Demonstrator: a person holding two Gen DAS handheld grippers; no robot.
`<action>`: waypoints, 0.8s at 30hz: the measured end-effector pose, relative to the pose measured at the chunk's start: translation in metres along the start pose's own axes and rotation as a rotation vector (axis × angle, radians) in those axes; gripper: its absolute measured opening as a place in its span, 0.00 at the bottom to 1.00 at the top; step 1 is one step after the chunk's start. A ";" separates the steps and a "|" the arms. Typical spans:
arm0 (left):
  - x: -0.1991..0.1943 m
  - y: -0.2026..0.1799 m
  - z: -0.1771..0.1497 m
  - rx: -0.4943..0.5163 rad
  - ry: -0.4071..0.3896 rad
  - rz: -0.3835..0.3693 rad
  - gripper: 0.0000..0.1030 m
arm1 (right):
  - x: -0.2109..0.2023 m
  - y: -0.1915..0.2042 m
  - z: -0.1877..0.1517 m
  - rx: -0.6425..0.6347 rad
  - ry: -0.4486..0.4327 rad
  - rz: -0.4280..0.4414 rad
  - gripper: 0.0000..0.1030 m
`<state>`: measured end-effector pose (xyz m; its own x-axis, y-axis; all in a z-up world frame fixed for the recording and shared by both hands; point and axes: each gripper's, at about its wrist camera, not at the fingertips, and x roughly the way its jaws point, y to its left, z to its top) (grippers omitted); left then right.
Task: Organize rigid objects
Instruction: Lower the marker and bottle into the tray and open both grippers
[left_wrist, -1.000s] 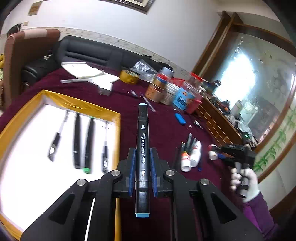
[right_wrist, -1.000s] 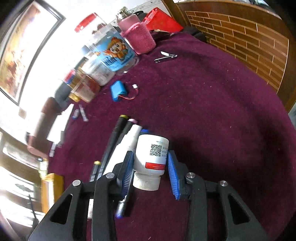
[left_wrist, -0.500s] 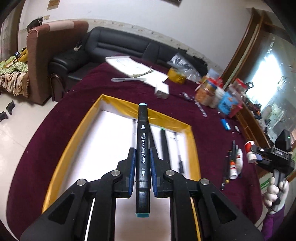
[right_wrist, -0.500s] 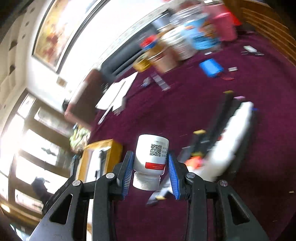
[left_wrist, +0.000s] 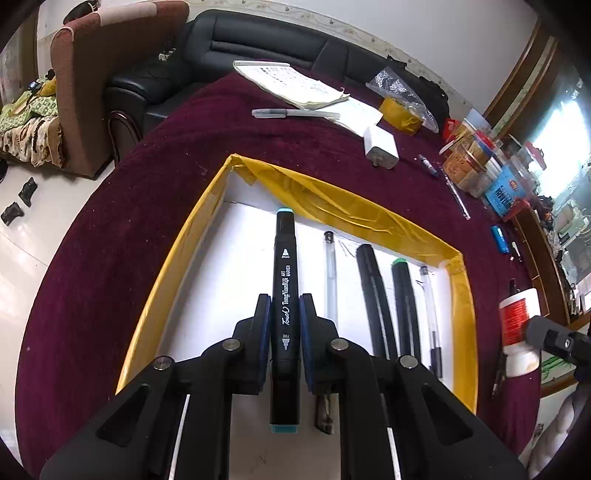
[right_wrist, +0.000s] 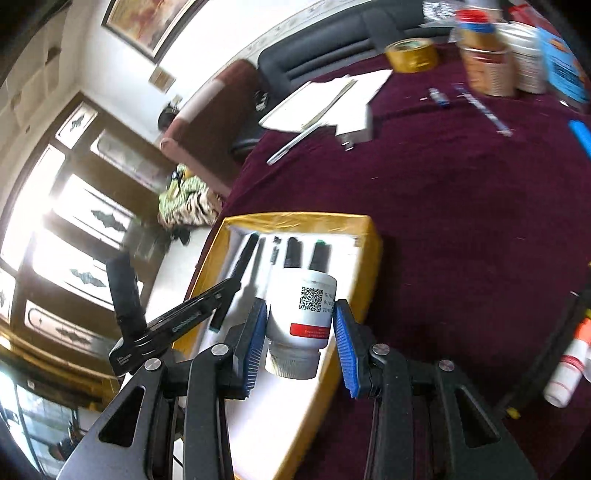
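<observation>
My left gripper is shut on a black art marker with teal ends, held lengthwise over the white floor of a yellow-rimmed tray. Several pens and markers lie side by side in the tray to the marker's right. My right gripper is shut on a small white bottle with a QR label and a red stripe, its cap toward the camera, over the tray's near right rim. The bottle also shows at the right edge of the left wrist view. The left gripper appears in the right wrist view over the tray.
The table has a dark maroon cloth. Papers with a pen, a white charger, a tape roll and jars stand at the far side. More markers and a white bottle lie right of the tray.
My left gripper has carried the marker left and down, from beside the tray to over its floor. My right gripper has lifted the bottle off the pile of markers and swung left to the tray's rim.
</observation>
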<state>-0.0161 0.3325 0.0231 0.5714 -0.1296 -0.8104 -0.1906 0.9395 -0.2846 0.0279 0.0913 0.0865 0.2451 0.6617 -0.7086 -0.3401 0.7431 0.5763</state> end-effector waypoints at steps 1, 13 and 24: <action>0.002 0.001 0.001 -0.001 0.003 -0.001 0.12 | 0.010 0.007 0.002 -0.012 0.012 -0.006 0.32; -0.008 0.015 -0.001 -0.049 0.006 -0.049 0.17 | 0.070 0.040 0.009 -0.045 0.094 -0.031 0.32; -0.114 0.051 -0.043 -0.203 -0.244 -0.173 0.47 | 0.101 0.060 0.009 -0.090 0.138 -0.076 0.32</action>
<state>-0.1257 0.3818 0.0788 0.7784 -0.1783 -0.6019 -0.2152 0.8250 -0.5226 0.0407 0.2033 0.0532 0.1480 0.5791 -0.8017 -0.4065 0.7746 0.4845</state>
